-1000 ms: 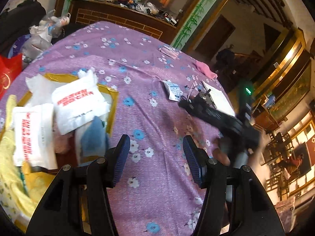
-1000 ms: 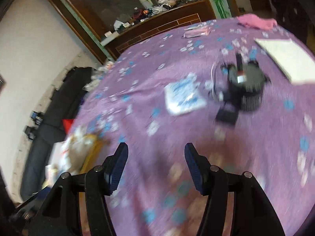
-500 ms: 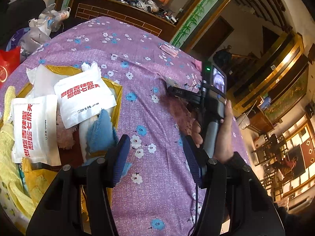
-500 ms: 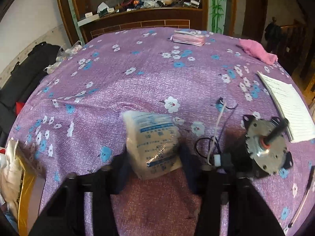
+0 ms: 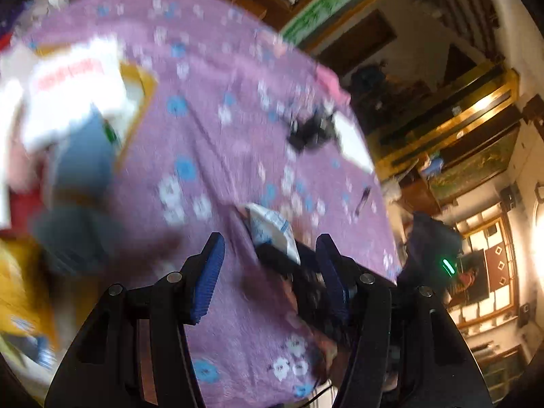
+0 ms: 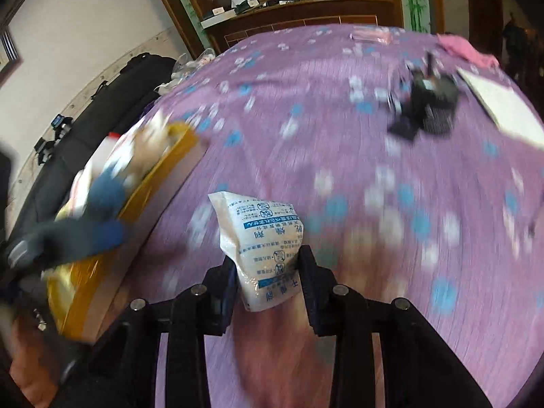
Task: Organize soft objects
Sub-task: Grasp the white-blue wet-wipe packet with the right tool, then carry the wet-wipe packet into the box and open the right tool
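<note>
My right gripper (image 6: 267, 268) is shut on a white packet with blue print (image 6: 261, 241) and holds it above the purple flowered tablecloth (image 6: 340, 156). The packet also shows in the left wrist view (image 5: 272, 231), just ahead of my left gripper (image 5: 268, 268), which is open and empty. A yellow-rimmed box (image 6: 159, 183) of soft things lies to the left, with white bags (image 5: 74, 91) and a blue plush (image 5: 85, 159) in it. Both views are blurred.
A black motor with wires (image 6: 428, 102) lies at the far right of the cloth beside a white paper pad (image 6: 499, 105). A pink cloth (image 6: 465, 51) and a pink pack (image 6: 370, 35) lie at the far edge. A dark sofa (image 6: 102, 102) stands on the left.
My right gripper closed on the white packet and lifted it off the cloth, moving it toward the box. My left gripper swung, and its view is now blurred.
</note>
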A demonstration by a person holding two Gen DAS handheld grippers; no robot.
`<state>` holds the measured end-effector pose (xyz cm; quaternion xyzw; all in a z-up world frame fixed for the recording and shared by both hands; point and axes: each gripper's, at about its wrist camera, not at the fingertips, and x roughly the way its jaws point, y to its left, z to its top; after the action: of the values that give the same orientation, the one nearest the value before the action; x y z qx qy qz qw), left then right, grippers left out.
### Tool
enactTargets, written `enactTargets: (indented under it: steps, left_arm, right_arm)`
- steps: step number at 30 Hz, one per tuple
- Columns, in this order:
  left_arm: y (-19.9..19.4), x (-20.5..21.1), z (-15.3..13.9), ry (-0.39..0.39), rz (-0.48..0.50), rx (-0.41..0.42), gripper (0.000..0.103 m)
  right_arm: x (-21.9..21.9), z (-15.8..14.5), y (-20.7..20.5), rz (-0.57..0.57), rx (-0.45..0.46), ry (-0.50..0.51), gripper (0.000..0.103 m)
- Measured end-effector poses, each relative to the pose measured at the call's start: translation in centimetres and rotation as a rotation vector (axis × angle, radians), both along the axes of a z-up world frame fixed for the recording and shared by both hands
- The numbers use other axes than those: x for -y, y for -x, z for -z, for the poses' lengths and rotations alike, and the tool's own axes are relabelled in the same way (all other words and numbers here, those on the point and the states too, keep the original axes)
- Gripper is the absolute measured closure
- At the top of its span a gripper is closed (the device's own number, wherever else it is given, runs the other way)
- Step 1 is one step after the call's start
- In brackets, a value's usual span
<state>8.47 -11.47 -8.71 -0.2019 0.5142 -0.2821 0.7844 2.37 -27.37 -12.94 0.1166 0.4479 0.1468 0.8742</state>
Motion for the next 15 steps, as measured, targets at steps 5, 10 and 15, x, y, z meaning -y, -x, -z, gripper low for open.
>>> enactTargets:
  steps: [5, 10, 15]
  left_arm:
    - [1.2, 2.4, 4.4, 0.024, 0.054, -0.133, 0.069]
    - [3.4, 1.6, 3.1, 0.017, 0.022, -0.081, 0.074]
    - [4.9, -1.7, -0.3, 0.017, -0.031, 0.012, 0.074]
  right_arm:
    - [-0.9, 0.2, 4.3, -0.015, 0.036, -0.008, 0.070]
    - [-1.9, -0.2, 5.7, -0.025, 0.067, 0.011, 0.070]
    - [-4.1, -2.8, 6.3, -0.085, 0.138, -0.021, 0.069]
